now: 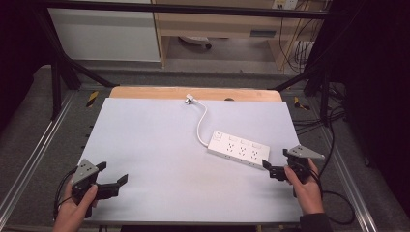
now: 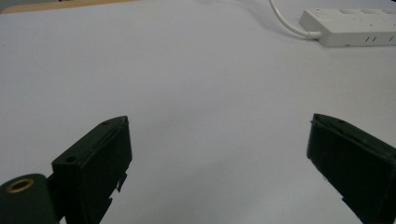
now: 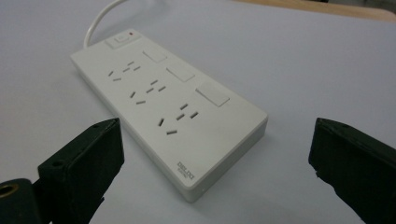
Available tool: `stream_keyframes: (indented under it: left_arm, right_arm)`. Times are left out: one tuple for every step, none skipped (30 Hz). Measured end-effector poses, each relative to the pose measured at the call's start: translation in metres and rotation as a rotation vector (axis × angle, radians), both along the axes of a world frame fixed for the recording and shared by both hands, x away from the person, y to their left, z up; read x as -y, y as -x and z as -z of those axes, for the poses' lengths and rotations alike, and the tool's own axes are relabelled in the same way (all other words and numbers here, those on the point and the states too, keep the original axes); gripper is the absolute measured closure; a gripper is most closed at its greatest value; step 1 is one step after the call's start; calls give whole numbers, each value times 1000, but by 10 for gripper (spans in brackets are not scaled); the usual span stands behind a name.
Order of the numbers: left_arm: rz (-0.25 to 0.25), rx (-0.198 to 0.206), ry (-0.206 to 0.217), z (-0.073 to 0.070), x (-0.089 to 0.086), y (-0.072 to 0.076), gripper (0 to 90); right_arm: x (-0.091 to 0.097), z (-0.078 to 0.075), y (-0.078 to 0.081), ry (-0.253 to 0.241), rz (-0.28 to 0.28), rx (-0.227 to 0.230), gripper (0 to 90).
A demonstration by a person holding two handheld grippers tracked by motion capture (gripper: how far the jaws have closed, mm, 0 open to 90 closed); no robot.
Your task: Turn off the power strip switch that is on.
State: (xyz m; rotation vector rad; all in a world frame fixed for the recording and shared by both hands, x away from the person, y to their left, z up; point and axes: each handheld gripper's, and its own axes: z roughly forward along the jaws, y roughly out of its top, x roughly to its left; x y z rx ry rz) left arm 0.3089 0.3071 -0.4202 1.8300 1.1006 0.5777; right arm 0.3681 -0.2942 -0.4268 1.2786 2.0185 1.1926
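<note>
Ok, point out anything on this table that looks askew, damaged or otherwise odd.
Nothing looks damaged or spilled. The white power strip lies flat but at a slant to the table edges, its cable curling back to an unplugged plug. Both the left gripper and the right gripper are open, holding nothing.

A white power strip (image 1: 239, 151) is laid flat on the pale table (image 1: 154, 140). Its white cord (image 1: 201, 121) is curled back to a plug (image 1: 190, 100). The right gripper (image 1: 273, 170) is held just beside the strip. The left gripper (image 1: 115, 175) is held well apart, jaws spread.
</note>
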Motion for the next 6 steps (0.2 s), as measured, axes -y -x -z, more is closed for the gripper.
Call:
stream_keyframes:
  left_arm:
    - [1,0,-1,0,0,0,67]
    - [1,1,-1,0,0,0,67]
    - [1,1,0,0,0,0,66]
    - [1,1,0,0,0,0,67]
    - [2,1,-1,0,0,0,67]
    - [2,1,-1,0,0,0,67]
  right_arm:
    - [-1,3,0,4,-6,-10,38]
    - [-2,6,0,10,-13,-24,37]
    - [-3,9,-1,22,-24,-34,37]
    - [-4,12,-1,33,-34,-47,37]
    - [-5,14,-2,35,-37,-57,37]
    - [-6,15,-2,38,-39,-66,36]
